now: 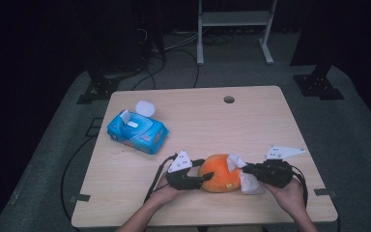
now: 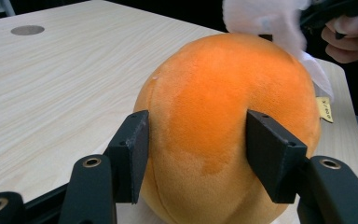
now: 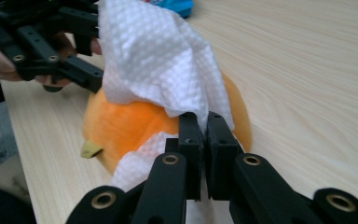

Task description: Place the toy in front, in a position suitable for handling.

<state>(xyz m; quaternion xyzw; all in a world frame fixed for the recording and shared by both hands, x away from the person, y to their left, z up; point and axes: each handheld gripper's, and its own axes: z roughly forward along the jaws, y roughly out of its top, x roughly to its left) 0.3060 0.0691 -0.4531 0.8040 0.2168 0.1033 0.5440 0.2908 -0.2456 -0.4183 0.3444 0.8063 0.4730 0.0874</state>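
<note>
Wiping the orange plush ball [image 1: 220, 173] near the front edge of the table [image 1: 251, 121]. Left gripper [image 2: 198, 156] squeezing the ball on both sides. Right gripper [image 3: 204, 154] pinched tight on the white wipe [image 3: 161, 65]. Best to hold steady and rub softly, keeping the wipe flat.

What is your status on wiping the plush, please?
Left gripper clamps orange plush. Right gripper shut on wipe, wipe against plush. Nothing in the way.

White wipe [image 3: 161, 70] drapes over the orange plush ball [image 3: 135, 126], hiding its top; print on the ball's small yellow tag [image 2: 324, 109] appears illegible.
</note>
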